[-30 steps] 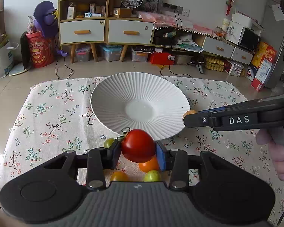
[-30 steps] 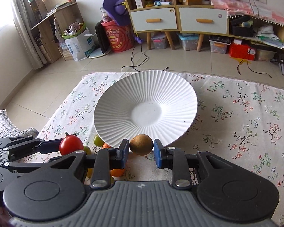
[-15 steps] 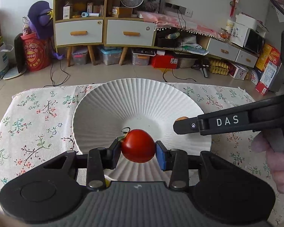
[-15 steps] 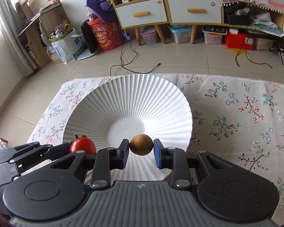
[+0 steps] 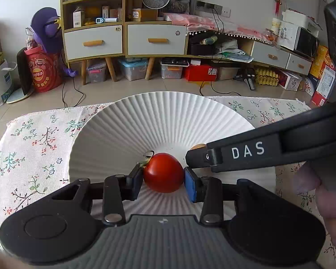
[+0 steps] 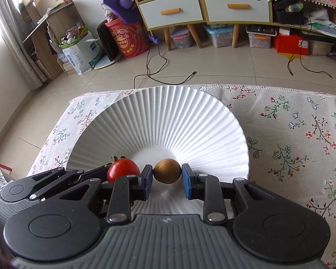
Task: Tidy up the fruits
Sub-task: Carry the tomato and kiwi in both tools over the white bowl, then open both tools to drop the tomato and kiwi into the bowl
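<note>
My left gripper point(image 5: 164, 180) is shut on a red tomato point(image 5: 163, 172) with a green stalk, low over the middle of a white ribbed plate point(image 5: 159, 116). My right gripper point(image 6: 167, 176) is shut on a small brown kiwi-like fruit point(image 6: 167, 170), also low over the plate point(image 6: 168, 116). The two grippers sit side by side. In the right wrist view the tomato point(image 6: 122, 173) shows to the left, between the other gripper's fingers. In the left wrist view the right gripper's black arm marked DAS crosses from the right, and only a sliver of the brown fruit point(image 5: 198, 146) shows behind it.
The plate stands on a table with a flowered cloth point(image 6: 298, 139). A person's hand point(image 5: 324, 199) holds the right gripper at the right edge. Beyond the table's far edge lie a tiled floor, cables, cabinets point(image 5: 123, 38) and storage boxes.
Both grippers moved forward and down from the plate's near rim to over its middle, each keeping its fruit. The loose fruits on the cloth have dropped out of view.
</note>
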A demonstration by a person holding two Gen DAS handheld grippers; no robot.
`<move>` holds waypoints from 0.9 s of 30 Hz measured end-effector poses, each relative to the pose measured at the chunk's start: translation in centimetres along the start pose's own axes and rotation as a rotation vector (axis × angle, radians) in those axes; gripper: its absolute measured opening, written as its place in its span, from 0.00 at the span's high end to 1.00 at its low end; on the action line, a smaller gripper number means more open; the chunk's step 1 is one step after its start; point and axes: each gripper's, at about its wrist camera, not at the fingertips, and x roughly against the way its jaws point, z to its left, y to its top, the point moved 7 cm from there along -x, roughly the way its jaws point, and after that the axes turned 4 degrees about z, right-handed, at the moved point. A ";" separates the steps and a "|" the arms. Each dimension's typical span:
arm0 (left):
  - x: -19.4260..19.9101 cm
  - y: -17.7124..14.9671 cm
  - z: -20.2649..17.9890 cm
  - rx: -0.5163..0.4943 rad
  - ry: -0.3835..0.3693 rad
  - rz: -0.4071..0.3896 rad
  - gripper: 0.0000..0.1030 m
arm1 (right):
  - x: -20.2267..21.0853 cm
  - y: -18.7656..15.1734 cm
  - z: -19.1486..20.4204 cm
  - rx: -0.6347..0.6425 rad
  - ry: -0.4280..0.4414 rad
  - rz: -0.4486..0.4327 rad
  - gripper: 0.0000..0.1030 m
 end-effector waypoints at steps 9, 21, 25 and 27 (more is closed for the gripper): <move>-0.3 0.0 -0.4 -0.040 0.002 0.007 0.67 | -0.1 0.1 0.1 0.004 0.011 0.003 0.75; 0.4 0.1 -1.1 -0.036 0.020 0.066 0.39 | 1.7 0.0 0.1 -0.004 -0.023 -0.007 0.51; 1.8 0.1 -1.4 -0.076 0.039 0.047 0.27 | 3.2 -0.3 0.1 -0.014 -0.036 -0.025 0.43; 2.5 0.1 -1.4 -0.069 0.035 0.050 0.24 | 3.8 -0.5 0.2 -0.014 -0.044 -0.031 0.39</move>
